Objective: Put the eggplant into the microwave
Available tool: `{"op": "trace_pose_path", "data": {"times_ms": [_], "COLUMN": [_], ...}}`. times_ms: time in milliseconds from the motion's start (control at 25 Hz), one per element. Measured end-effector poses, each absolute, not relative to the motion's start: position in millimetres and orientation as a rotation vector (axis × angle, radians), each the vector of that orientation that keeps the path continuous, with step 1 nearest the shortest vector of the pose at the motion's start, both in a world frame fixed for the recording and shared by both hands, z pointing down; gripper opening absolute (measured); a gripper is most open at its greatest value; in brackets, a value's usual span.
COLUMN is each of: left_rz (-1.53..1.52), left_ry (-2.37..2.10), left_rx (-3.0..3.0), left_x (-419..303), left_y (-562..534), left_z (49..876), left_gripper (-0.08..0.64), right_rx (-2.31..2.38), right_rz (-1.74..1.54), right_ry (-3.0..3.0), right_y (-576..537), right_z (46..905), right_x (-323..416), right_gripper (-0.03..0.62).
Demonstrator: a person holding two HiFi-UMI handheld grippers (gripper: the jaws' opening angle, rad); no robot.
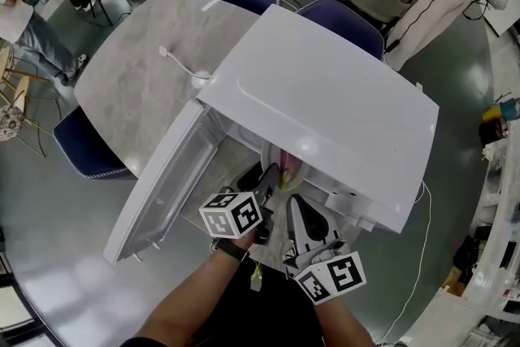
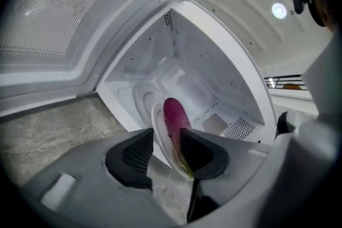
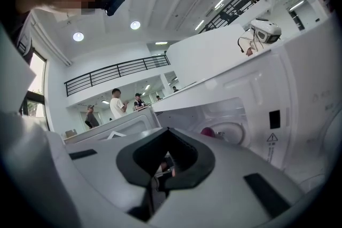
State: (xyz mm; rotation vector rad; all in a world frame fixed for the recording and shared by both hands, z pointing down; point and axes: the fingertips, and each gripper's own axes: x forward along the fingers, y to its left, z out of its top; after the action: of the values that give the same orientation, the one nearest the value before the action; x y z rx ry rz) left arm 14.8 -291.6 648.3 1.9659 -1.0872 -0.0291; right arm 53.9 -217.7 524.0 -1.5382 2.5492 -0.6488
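One glossy purple eggplant (image 2: 173, 115) on a white plate (image 2: 157, 128) sits inside the parted left claw (image 2: 165, 135); right claw (image 3: 168, 133) closed.

The left gripper (image 2: 165, 136) has its dark jaws apart around a white round plate's (image 2: 156, 139) rim and a purple oblong eggplant (image 2: 173, 115), both reaching ahead into the open white microwave (image 2: 224, 67).

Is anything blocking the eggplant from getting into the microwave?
Nothing visible blocks it. The door of the microwave is swung wide open. The eggplant already lies on a white plate in the opening, its near end between the open jaws of the left gripper.
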Motion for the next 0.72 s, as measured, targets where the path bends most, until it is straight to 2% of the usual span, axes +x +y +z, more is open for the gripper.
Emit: {"op": "trace_pose_path", "data": {"times_ms": [400, 720], "left_rz": [0.154, 0.074], "left_ry": [-1.267, -1.363], "left_rx": [2.132, 2.154], "left_x": [20.8, 23.9], "left_y": [-309.8, -328.2], "left_z": [653.4, 649.8], "left_gripper": [0.12, 0.118], "right_rx": [-1.506, -1.503], "right_rz": [-0.651, -0.659], "right_ry": [2.559, 2.559], "right_y": [-215.6, -217.2], "right_z": [522.3, 525.4], "right_x": [53.2, 56.8], "right_gripper": [0.002, 0.002]}}
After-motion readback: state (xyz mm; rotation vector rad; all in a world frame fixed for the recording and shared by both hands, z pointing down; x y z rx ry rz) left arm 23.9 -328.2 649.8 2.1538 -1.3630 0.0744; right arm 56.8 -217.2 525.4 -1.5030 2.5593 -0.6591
